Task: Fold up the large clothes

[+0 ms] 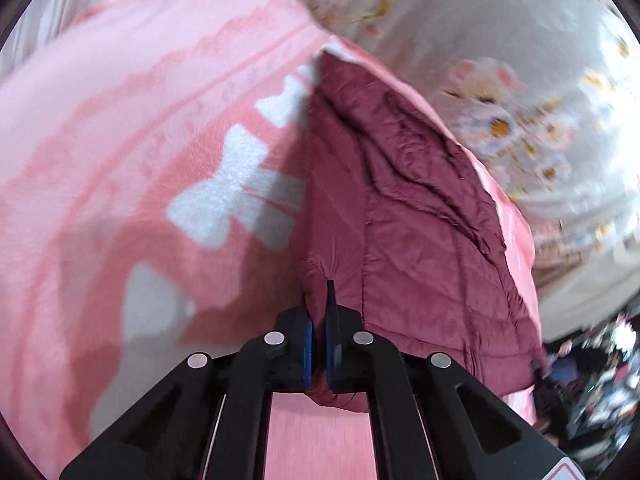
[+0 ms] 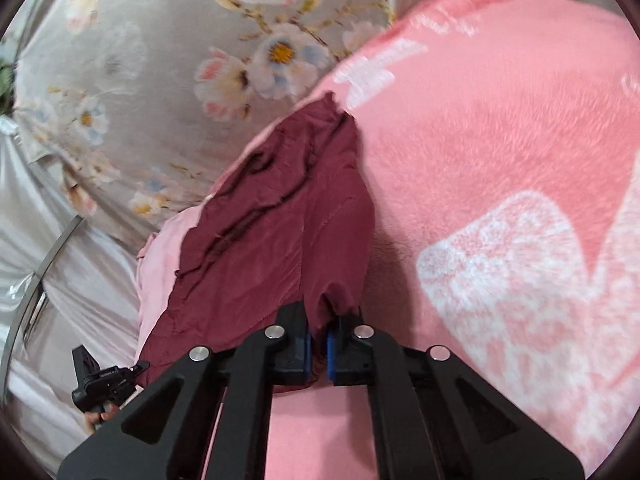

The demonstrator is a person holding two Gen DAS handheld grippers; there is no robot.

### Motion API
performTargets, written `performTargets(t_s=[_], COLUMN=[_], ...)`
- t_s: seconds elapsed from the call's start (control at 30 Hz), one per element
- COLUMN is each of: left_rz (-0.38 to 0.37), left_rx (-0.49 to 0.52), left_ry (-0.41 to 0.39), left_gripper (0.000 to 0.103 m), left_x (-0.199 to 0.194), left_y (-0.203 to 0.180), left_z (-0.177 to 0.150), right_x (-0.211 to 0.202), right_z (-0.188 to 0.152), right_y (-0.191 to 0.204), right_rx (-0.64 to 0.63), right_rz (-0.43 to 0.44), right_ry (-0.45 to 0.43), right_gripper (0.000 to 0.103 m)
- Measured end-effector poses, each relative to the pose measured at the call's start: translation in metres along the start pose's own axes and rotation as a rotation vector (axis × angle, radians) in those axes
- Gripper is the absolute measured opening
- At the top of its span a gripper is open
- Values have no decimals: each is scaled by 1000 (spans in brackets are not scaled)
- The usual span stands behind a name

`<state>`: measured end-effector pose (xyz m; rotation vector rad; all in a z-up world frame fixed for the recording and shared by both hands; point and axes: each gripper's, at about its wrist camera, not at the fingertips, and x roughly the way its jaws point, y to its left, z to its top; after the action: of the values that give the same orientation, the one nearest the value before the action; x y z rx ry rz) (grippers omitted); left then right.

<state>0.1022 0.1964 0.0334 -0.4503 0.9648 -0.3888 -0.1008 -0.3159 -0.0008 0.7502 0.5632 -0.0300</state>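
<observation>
A maroon quilted garment lies stretched over a pink blanket with white bow shapes. My left gripper is shut on the garment's near edge, with cloth bunched between its blue pads. In the right wrist view the same garment runs away from my right gripper, which is shut on a gathered fold of it. The left gripper shows small at the lower left of that view, at the garment's other near corner. The right gripper is a dark shape at the garment's far corner in the left wrist view.
A grey floral sheet covers the bed beyond the pink blanket; the same floral sheet fills the upper right of the left wrist view. Shiny pale fabric and a metal rail lie at the left. Blurred clutter sits off the bed's edge.
</observation>
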Motion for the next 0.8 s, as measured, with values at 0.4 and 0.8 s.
performTargets(t_s=[0.4,0.8], left_rz=[-154,10], left_rx=[30,199], left_ry=[-107,-305], left_gripper=[1,5], left_x=[-200,-153], left_y=[-3,-85], left_z=[-111,1], right_x=[-216,-117], right_z=[-57,66], right_y=[59,75], right_rx=[-266,-151], right_rz=[64,74], right_ry=[-86,-251], right_gripper=[3,3])
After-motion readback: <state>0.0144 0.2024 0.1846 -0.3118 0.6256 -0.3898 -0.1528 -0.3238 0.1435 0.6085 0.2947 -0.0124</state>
